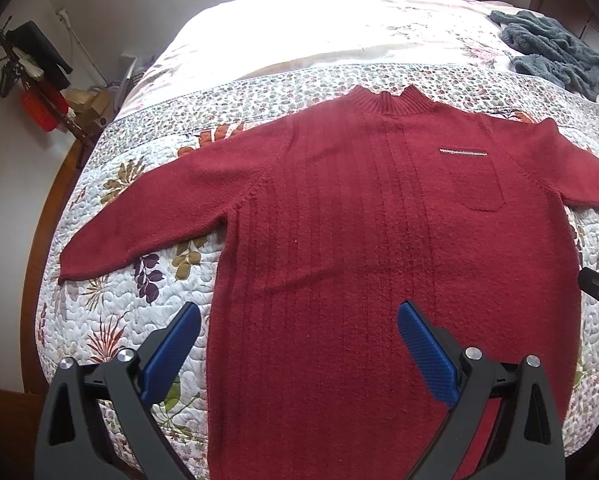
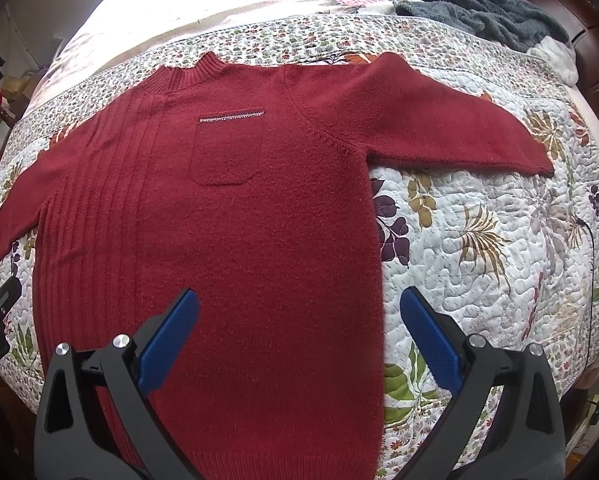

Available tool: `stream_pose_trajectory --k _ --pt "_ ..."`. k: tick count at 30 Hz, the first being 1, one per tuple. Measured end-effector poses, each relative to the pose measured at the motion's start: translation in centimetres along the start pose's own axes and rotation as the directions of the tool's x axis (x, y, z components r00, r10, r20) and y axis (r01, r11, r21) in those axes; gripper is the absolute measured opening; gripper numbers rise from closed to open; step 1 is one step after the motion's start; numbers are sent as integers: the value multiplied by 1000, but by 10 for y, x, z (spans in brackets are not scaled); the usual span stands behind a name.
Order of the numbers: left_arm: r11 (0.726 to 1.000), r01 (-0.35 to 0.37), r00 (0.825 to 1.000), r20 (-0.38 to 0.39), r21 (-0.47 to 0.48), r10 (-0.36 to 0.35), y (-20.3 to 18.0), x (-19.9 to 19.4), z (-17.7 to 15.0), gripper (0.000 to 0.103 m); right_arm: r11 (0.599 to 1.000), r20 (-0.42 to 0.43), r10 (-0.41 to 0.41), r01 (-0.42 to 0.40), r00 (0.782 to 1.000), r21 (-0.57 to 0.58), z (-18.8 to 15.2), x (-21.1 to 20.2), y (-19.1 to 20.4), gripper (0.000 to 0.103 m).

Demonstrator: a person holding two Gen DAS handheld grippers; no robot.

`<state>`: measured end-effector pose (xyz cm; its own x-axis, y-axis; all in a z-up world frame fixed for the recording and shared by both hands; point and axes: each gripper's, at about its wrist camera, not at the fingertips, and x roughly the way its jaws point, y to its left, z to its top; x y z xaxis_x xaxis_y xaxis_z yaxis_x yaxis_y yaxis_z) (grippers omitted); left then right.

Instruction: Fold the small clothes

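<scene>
A dark red knit sweater [image 1: 359, 208] [image 2: 227, 220] lies flat and face up on the flowered quilt [image 1: 111, 320] [image 2: 479, 260], collar away from me, both sleeves spread out to the sides. It has a chest pocket [image 1: 475, 184] [image 2: 227, 148] with a light trim strip. My left gripper [image 1: 299, 316] hovers open over the sweater's lower left edge, one finger above the quilt, the other above the knit. My right gripper [image 2: 299, 304] is open over the lower right edge in the same way. Nothing is between the fingers of either.
A heap of grey fluffy cloth [image 1: 555, 52] [image 2: 479, 4] lies at the far right of the bed near the dark headboard [image 2: 579, 20]. A coat stand [image 1: 31, 68] with clutter stands left of the bed. The bed's wooden edge [image 1: 47, 216] runs along the left.
</scene>
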<state>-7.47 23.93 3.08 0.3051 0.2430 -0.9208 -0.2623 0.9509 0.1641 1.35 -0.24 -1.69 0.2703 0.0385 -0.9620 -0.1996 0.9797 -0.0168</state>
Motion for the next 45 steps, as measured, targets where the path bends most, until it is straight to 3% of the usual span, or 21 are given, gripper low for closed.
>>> stream_pose_trajectory --k 9,16,22,25,30,35,38,43,45 --pt "1000 13 1000 2 -5 -13 -2 1 4 98 1000 -1 2 -2 1000 4 2 3 -1 99" --pt "1000 -19 1000 -12 14 19 -8 4 8 98 1000 -2 5 -5 1000 9 4 6 -4 99" --pt "999 -17 1000 -1 29 17 -23 13 18 99 999 13 42 -42 999 34 12 15 -28 99" --pt "999 40 999 11 13 -41 -35 19 32 99 992 12 55 -56 998 114 30 25 -75 99" --pt "998 67 996 53 10 -67 -68 28 66 99 959 29 9 -17 1000 282 69 41 -195 99" --pt "996 84 995 60 12 -85 -109 45 97 99 901 -38 -62 72 997 427 102 77 -326 99" --pt "996 93 994 55 4 -93 -130 55 111 99 867 -73 -25 58 997 496 113 103 -384 99" --pt "995 99 994 48 1 -99 -155 64 122 99 818 -111 61 14 992 575 126 141 -447 74" --pt "994 112 993 38 -4 -111 -159 64 124 99 809 -120 80 6 990 588 129 152 -463 74"
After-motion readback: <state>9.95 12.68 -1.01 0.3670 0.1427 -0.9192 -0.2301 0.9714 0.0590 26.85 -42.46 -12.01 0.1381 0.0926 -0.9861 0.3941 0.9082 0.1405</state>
